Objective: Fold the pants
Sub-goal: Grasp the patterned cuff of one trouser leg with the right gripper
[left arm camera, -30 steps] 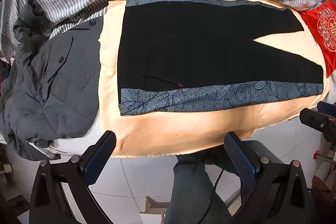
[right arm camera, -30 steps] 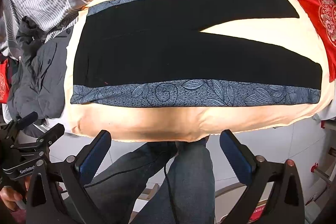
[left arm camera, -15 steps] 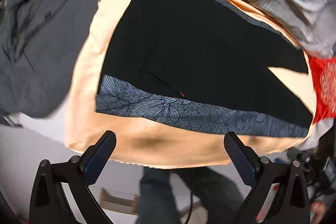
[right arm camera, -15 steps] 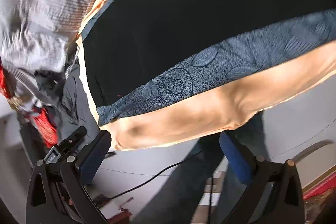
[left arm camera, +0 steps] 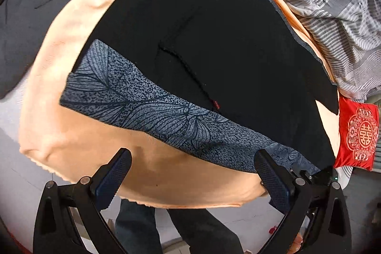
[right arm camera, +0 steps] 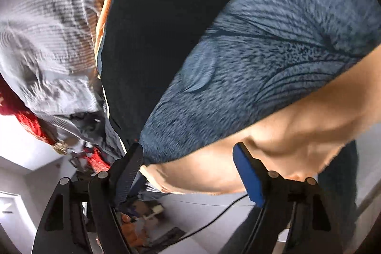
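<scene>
Peach blanket (left arm camera: pixel 71 135) covers the bed, with a striped duvet (left arm camera: pixel 333 4) bunched along the far side and a red cushion (left arm camera: pixel 357 135) at one end. On the blanket lie the pants (left arm camera: pixel 202 27), black with a blue leaf-print band (left arm camera: pixel 142 99) down the near edge, spread flat and not yet folded.

A second ago both my hand-held grippers hung back, taking in the whole garment; now both have swung in close to that near edge. My left hand-held gripper (left arm camera: pixel 193 180) hovers just off the blanket below the band, its jaws spread wide with nothing between them. My right hand-held gripper (right arm camera: pixel 190 166) has dived toward a corner of the band (right arm camera: pixel 262 63); its jaws are parted and straddle the blanket's edge just below that corner, gripping nothing yet (the view is blurred).

I judge this to be the reach for the first fold: next I pinch the near edge at two places and carry it over the far leg.
</scene>
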`<state>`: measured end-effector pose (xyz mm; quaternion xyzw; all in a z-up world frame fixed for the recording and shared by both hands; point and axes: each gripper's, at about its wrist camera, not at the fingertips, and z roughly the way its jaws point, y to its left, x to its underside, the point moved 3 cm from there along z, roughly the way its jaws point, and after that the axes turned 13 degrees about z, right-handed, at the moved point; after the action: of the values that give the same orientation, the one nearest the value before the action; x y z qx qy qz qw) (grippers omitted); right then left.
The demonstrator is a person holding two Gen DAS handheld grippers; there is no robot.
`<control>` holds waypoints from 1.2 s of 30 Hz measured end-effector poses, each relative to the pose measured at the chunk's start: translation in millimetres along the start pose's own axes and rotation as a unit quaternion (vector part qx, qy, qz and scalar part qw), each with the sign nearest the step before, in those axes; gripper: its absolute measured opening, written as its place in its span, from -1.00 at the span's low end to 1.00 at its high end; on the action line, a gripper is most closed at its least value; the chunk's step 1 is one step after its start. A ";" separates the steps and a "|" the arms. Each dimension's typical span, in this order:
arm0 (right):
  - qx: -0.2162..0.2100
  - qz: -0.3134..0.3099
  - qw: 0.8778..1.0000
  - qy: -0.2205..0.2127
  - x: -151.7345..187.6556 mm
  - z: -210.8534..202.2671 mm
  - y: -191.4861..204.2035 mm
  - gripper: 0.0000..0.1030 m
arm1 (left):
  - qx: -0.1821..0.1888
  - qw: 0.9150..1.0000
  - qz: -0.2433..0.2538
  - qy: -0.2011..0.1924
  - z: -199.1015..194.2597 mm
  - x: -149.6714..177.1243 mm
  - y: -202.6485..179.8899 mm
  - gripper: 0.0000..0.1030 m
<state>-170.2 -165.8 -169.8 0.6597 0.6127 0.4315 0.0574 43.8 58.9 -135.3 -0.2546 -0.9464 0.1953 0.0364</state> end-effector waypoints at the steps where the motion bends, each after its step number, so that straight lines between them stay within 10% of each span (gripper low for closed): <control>1: -0.012 0.002 1.000 0.003 -2.9 3.1 -3.2 0.57 | 0.003 1.000 0.000 -0.002 0.6 -1.4 0.7 1.00; 11: -0.133 -0.008 0.991 0.029 -14.8 13.8 19.7 0.38 | 0.028 1.000 -0.010 -0.003 8.8 0.0 5.7 1.00; 13: -0.137 -0.001 0.990 0.040 -16.5 19.7 26.1 -0.25 | 0.032 0.999 -0.017 -0.006 8.2 -2.6 7.7 1.00; 15: -0.149 0.009 0.988 0.047 -17.2 19.2 29.5 -0.43 | 0.039 0.999 -0.027 -0.014 6.6 -6.4 10.7 1.00; 23: -0.147 -0.010 0.987 0.058 -12.4 8.2 47.7 -0.43 | 0.074 0.992 -0.097 -0.031 12.8 -17.9 27.7 1.00; 25: -0.139 -0.012 0.988 0.059 -12.1 7.6 49.9 -0.44 | 0.068 0.992 -0.103 -0.036 12.7 -20.3 27.2 0.77; 30: -0.108 -0.018 0.992 0.057 -9.8 6.0 56.0 -0.51 | 0.022 0.996 -0.089 -0.020 7.0 -30.1 30.0 -0.56; 36: -0.074 -0.039 0.996 0.040 -6.8 -4.0 81.2 -0.75 | 0.020 0.998 -0.034 -0.045 -31.3 -46.6 11.3 -0.57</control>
<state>-110.3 -193.1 -121.6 0.6112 0.6064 0.4992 0.0980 94.8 55.7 -109.4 -0.2120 -0.9513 0.2238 0.0050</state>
